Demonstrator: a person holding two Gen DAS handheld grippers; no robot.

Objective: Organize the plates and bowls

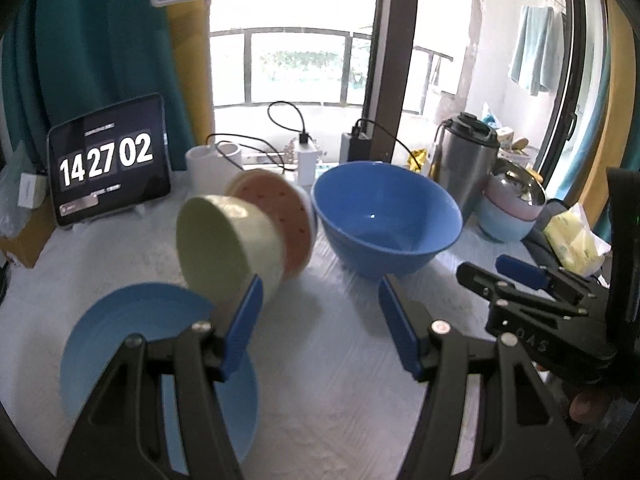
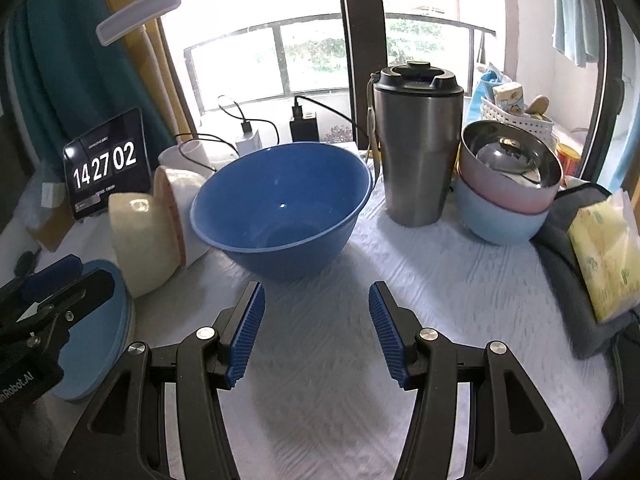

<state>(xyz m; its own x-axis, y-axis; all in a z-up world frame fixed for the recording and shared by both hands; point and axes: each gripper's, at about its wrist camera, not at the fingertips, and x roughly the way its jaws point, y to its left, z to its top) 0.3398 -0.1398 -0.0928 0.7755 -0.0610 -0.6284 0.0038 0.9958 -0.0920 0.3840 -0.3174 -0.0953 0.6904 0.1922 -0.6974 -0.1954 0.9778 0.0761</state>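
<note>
A large blue bowl (image 1: 386, 218) (image 2: 280, 206) stands upright mid-table. Left of it a pale green bowl (image 1: 224, 246) (image 2: 140, 240) and a white bowl with a red speckled inside (image 1: 280, 224) (image 2: 180, 200) lie tipped on their sides, nested together. A blue plate (image 1: 120, 344) (image 2: 100, 340) lies flat at the front left. My left gripper (image 1: 320, 312) is open and empty, its left finger just in front of the green bowl, above the plate. My right gripper (image 2: 316, 316) is open and empty, in front of the blue bowl; it also shows in the left wrist view (image 1: 500, 272).
At the back right stand a steel tumbler (image 2: 416, 152) and a stack of a light blue, a pink and a steel bowl (image 2: 508, 192). A tissue pack (image 2: 604, 252) lies on a dark bag at the right. A tablet clock (image 2: 106, 168), chargers and cables line the back.
</note>
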